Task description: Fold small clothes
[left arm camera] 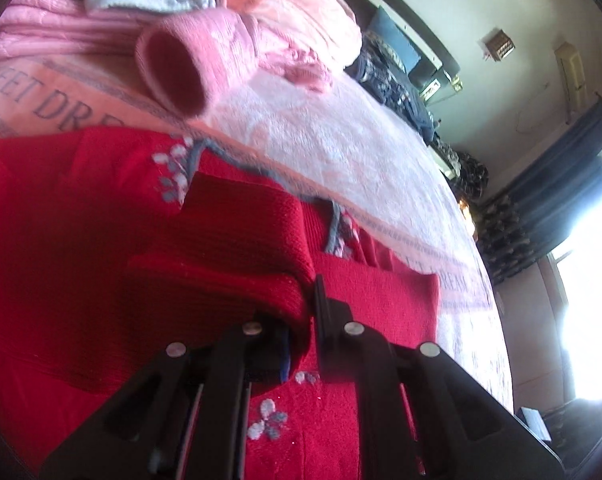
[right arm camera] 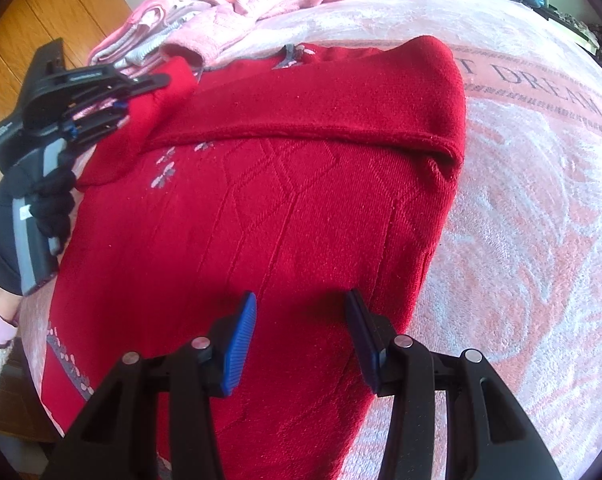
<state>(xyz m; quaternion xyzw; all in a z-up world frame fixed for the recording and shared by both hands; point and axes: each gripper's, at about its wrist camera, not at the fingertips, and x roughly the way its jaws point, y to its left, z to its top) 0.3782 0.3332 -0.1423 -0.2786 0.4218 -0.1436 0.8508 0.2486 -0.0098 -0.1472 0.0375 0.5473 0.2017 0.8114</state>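
Note:
A red knit sweater with small grey flower stitching lies on a pink blanket, one sleeve folded across its chest. In the right wrist view my right gripper hovers open over the sweater's lower body, its blue pads holding nothing. My left gripper is at the sweater's left side, held by a gloved hand and shut on the other red sleeve. In the left wrist view the left gripper pinches a thick fold of that sleeve, which hides one finger.
A pile of pink and grey clothes lies beyond the sweater, with a pink cuff open toward me. Dark clothes sit at the bed's far edge. Wooden flooring is at left, a bright window and blue curtain at right.

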